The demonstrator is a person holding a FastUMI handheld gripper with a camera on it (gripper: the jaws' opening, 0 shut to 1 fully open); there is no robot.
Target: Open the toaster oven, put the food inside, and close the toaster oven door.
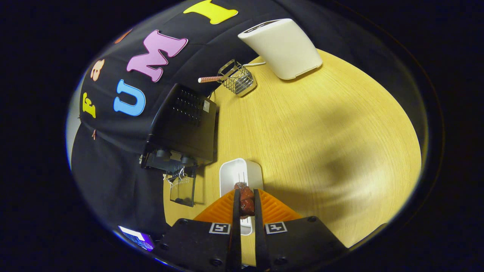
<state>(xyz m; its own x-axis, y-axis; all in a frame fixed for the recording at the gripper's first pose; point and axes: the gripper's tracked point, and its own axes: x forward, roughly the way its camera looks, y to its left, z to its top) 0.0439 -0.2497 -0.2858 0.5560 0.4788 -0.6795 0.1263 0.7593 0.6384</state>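
Clamping a reddish-brown meat chunk [246, 199], the tongs [246, 204] have the open black toaster oven [181, 128] ahead-left, door [182, 190] down.

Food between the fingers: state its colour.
Dark reddish-brown food, clamped by the gripper; gripper view.

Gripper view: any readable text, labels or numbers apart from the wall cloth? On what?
No text can be read.
White sticker on the toaster oven: too small to read.
Two square markers on the tool body: black-and-white patterns, no letters.
Lit screen beside the tool body: blurred.
The tool's fingers are shut on the reddish-brown food piece, which carries no marking.
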